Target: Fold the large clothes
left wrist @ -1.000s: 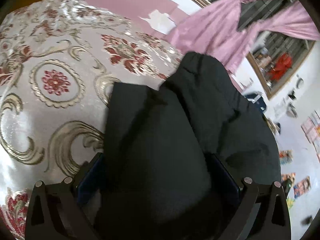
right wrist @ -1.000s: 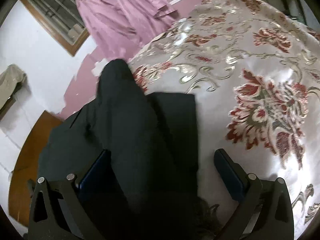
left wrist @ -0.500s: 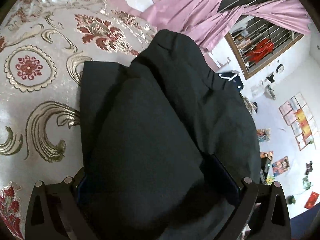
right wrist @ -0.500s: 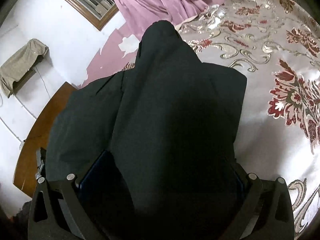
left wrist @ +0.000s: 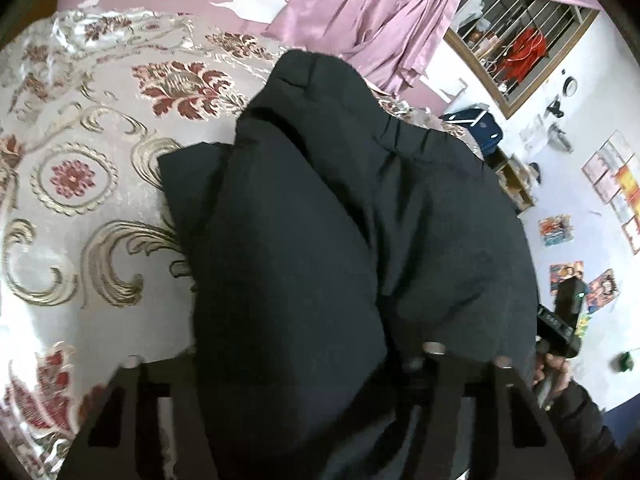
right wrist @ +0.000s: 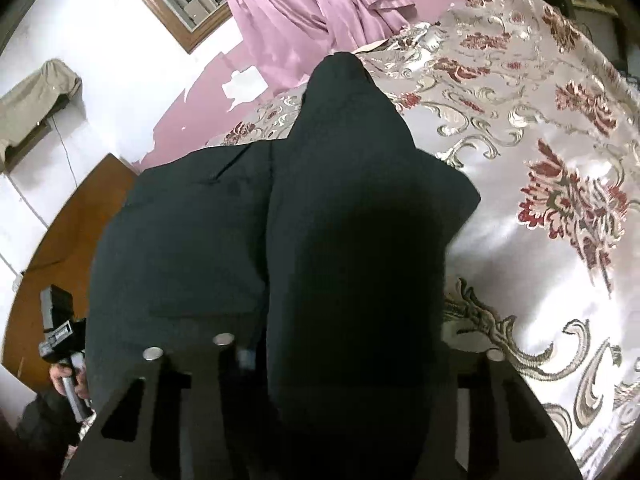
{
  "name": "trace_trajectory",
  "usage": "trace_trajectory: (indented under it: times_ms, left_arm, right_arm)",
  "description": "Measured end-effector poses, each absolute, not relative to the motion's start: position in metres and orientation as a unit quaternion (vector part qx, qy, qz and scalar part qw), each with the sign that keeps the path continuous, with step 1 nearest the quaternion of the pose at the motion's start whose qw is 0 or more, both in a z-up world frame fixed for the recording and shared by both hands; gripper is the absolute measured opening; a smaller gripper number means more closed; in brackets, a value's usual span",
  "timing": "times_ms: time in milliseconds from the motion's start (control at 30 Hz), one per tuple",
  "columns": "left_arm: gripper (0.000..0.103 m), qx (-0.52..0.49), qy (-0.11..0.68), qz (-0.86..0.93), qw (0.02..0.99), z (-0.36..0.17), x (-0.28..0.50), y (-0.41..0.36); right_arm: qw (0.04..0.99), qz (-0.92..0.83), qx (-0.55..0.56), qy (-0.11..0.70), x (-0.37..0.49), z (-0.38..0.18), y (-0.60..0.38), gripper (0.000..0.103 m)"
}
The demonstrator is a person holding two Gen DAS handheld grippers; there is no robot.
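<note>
Where the black garment point(left wrist: 340, 240) drapes over the left gripper point(left wrist: 288, 368), its jaws are buried in cloth and pinched on it. The garment hangs in a thick fold above the patterned bedspread point(left wrist: 80, 152), one end touching the bed. The right gripper point(right wrist: 340, 360) is likewise smothered, its jaws clamped on the same garment point(right wrist: 320, 240), beside purple curtains point(right wrist: 304, 4).

Wrist views close above shared black garment point(left wrist: 352, 240), bedspread point(right wrist: 560, 160)
</note>
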State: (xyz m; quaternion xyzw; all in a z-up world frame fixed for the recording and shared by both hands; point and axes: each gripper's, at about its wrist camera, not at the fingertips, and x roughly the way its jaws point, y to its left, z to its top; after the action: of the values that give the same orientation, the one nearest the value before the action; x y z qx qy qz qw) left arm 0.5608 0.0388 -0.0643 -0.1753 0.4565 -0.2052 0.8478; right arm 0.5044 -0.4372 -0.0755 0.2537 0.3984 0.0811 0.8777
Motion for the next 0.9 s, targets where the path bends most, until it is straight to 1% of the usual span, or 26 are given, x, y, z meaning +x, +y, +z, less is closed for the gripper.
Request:
trace_trajectory:
  times_ms: [33, 100, 233, 367, 500, 667, 900]
  left_arm:
    - [0.039, -0.176, 0.453, -0.198, 0.851, -0.059, 0.558, 0.039]
    - [0.032, -0.165, 0.446, -0.185, 0.86, -0.049, 0.55, 0.035]
    - [0.023, -0.145, 0.433, -0.173, 0.873, -0.03, 0.536, 0.027]
    - [0.021, -0.14, 0.415, -0.182, 0.881, -0.003, 0.518, 0.029]
    - [0.021, -0.128, 0.405, -0.182, 0.887, 0.02, 0.504, 0.03]
    - [0.021, -0.136, 0.396, -0.174, 0.891, 0.033, 0.48, 0.051]
    - [0.021, -0.15, 0.392, -0.165, 0.892, 0.028, 0.44, 0.081]
  right_arm:
    - [0.879, 0.078, 0.248, 0.401, 0.503, -0.071, -0.434, 0.034]
    - [0.881, 0.07, 0.238, 0.402, 0.499, -0.059, -0.429, 0.027]
    - [0.89, 0.065, 0.217, 0.395, 0.489, -0.035, -0.417, 0.022]
    - [0.899, 0.072, 0.215, 0.376, 0.476, -0.004, -0.413, 0.018]
    - [0.905, 0.085, 0.211, 0.359, 0.469, 0.022, -0.404, 0.017]
    - [0.911, 0.108, 0.195, 0.347, 0.452, 0.049, -0.384, 0.017]
    - [0.91, 0.131, 0.192, 0.343, 0.423, 0.069, -0.362, 0.016]
